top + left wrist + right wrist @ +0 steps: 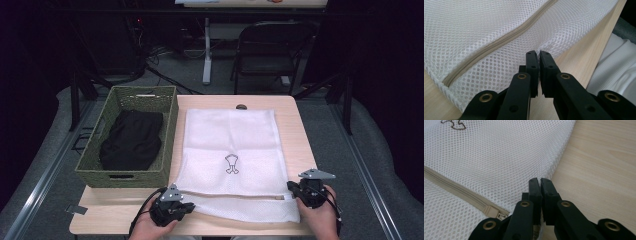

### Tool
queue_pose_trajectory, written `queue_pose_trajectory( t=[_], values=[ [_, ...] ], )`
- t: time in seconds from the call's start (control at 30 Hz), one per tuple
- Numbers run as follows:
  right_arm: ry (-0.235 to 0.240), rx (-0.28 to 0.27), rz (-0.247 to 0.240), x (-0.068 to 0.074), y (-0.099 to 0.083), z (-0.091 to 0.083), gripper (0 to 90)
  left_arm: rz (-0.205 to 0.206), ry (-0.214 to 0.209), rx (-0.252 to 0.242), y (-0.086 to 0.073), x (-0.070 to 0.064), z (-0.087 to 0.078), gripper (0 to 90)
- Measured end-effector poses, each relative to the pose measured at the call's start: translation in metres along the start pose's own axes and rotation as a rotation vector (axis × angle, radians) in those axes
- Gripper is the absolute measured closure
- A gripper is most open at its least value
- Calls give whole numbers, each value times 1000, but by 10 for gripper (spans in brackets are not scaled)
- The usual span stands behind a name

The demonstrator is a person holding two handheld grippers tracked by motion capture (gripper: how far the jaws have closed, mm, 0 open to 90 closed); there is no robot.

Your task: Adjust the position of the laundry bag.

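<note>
Table: mesh laundry bag lies flat at centre, its zipper running along the near end; woven basket stands on the table's left part, just beside the bag, with a folded garment inside it. Left gripper sits at the bag's near left corner, right gripper at its near right corner. Behind the table's far edge, a folding chair stands on the floor.
</note>
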State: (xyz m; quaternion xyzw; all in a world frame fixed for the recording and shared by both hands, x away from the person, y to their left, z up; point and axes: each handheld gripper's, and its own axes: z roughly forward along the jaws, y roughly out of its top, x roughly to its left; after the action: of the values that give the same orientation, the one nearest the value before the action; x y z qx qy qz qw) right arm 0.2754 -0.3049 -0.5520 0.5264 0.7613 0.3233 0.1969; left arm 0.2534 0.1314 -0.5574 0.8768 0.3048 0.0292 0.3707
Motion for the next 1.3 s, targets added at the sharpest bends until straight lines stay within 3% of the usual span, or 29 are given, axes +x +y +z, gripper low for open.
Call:
queue_pose_trajectory(
  t=[0.43, 0.67, 0.77, 1.03, 1.3],
  values=[
    [8, 25, 23, -2, -9, 11, 863, 3, 16, 46, -6, 0, 9, 833],
    [10, 22, 45, -5, -11, 12, 805, -33, -3, 16, -6, 2, 5, 684],
    [9, 17, 52, -6, -11, 12, 777, -31, 13, -1, -6, 1, 5, 616],
    [6, 0, 75, -7, -10, 7, 710, -18, 16, -18, -2, -4, -1, 564],
    [-6, -19, 77, -4, -7, 0, 667, -16, 16, -72, 17, -7, -9, 534]
  ],
)
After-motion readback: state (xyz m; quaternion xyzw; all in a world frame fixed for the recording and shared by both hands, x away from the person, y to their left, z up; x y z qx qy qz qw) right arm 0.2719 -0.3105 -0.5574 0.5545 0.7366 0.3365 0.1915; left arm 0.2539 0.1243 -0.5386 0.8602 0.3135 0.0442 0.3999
